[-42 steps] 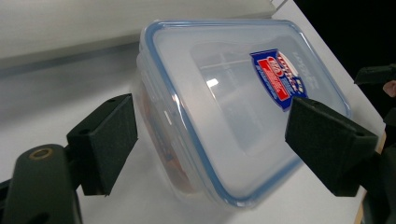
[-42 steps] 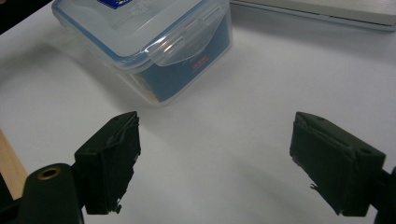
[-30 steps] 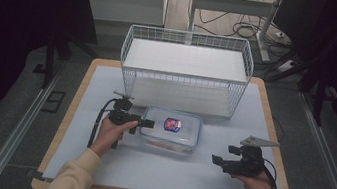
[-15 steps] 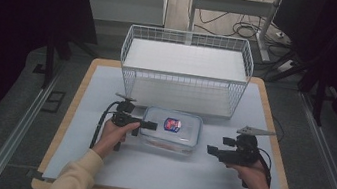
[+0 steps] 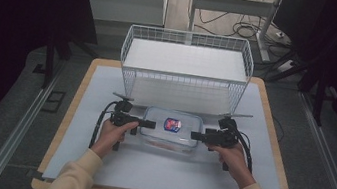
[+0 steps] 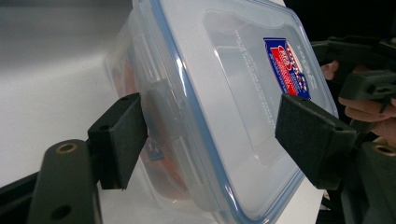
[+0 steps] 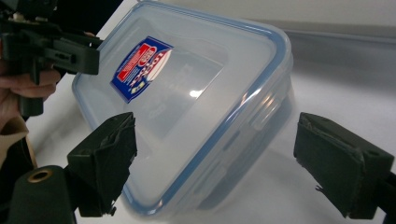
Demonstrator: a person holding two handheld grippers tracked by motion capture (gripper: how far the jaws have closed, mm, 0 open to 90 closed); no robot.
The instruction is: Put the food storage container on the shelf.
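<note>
A clear plastic container (image 5: 171, 129) with a blue-rimmed lid and a red-and-blue label lies on the white mat, just in front of the basket. My left gripper (image 5: 150, 123) is at its left end, my right gripper (image 5: 194, 135) at its right end. In the left gripper view the container (image 6: 224, 93) fills the gap of the left gripper (image 6: 215, 135); the jaws stand wide apart, one pad (image 6: 119, 140) by the side latch. The right gripper (image 7: 219, 163) is open too, with the container's end (image 7: 196, 98) between its spread jaws.
A white wire basket (image 5: 183, 82) stands right behind the container, in the middle of the table's far half. The white mat (image 5: 154, 173) covers a wooden table whose edges (image 5: 276, 141) lie close on both sides. Cables trail from each gripper beside the hands.
My right gripper has moved left from the table's right side up to the container's right end. The left gripper and the container have stayed put.
</note>
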